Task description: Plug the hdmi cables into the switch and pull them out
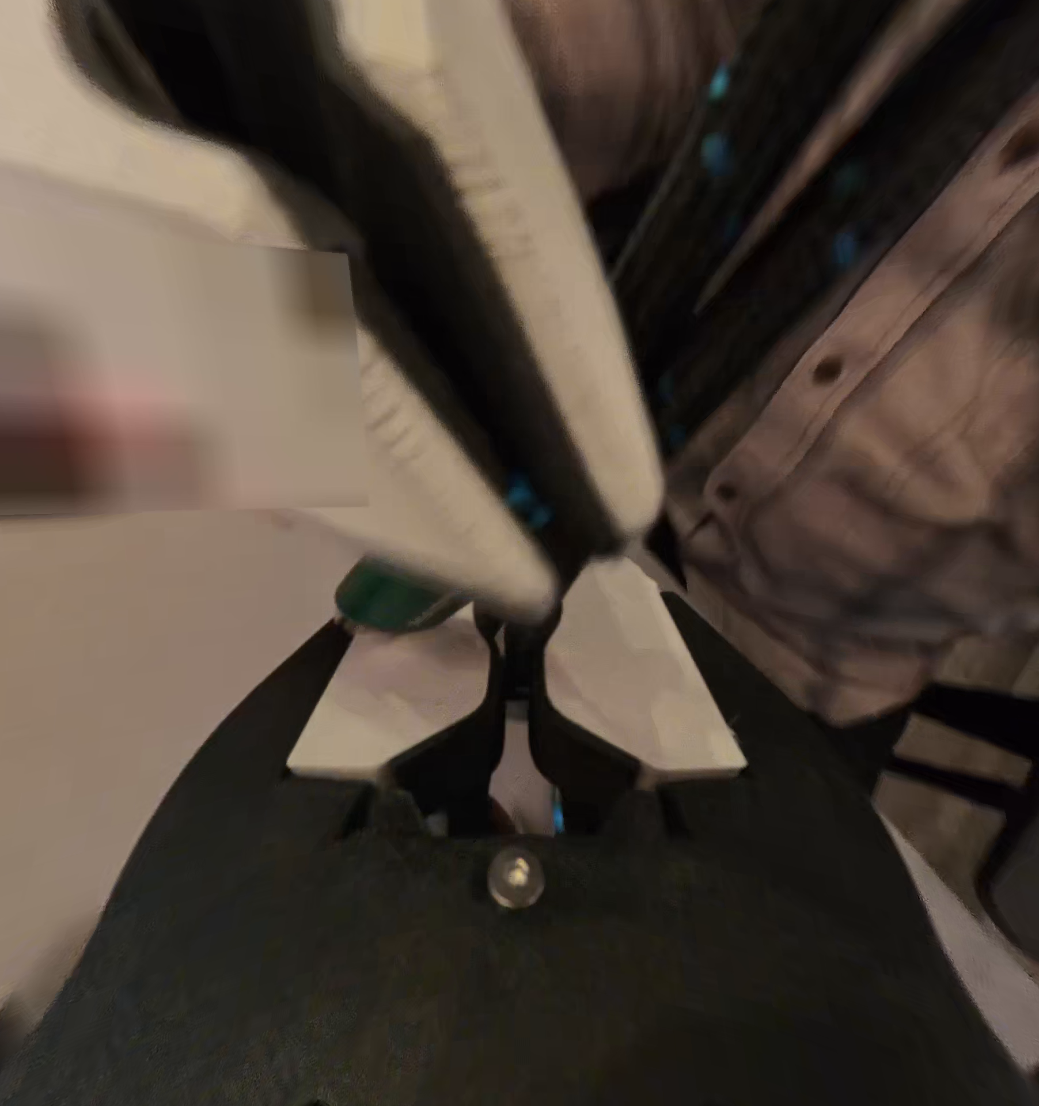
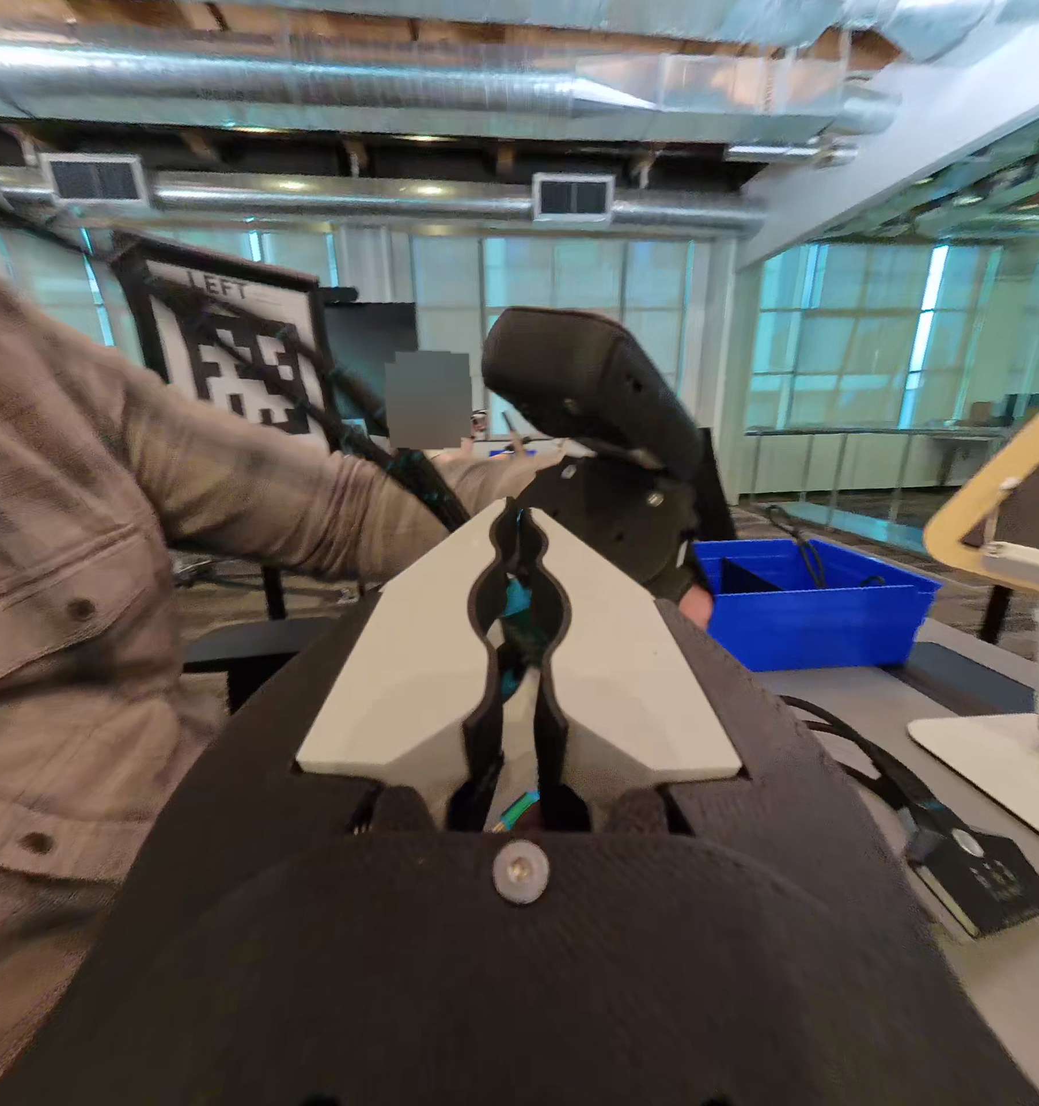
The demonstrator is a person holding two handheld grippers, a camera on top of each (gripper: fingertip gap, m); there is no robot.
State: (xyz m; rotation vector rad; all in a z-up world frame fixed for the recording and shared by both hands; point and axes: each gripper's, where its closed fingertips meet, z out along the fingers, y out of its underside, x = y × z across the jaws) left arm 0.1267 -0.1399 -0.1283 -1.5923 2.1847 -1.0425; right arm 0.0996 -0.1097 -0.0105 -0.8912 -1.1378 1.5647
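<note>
In the right wrist view my right gripper (image 2: 518, 517) is shut, raised and pointing level into the room, with nothing seen between its pads. My left gripper (image 2: 601, 497) faces it just beyond its tips, held by a gloved hand. The small black HDMI switch (image 2: 984, 880) lies on the grey table at lower right with a black cable (image 2: 888, 772) plugged into its near end. The left wrist view is blurred. There my left gripper (image 1: 520, 625) is shut, and the right gripper's white fingers (image 1: 589, 371) come down to meet its tips.
A blue bin (image 2: 804, 604) holding a black cable stands on the table behind the switch. A white base plate (image 2: 978, 748) and a wood-framed board (image 2: 978, 485) are at the right. A person's plaid sleeve (image 2: 86, 538) fills the left. A blurred green object (image 1: 379, 598) lies near the left fingertips. Spacing between my two grippers at the tips: around 12 centimetres.
</note>
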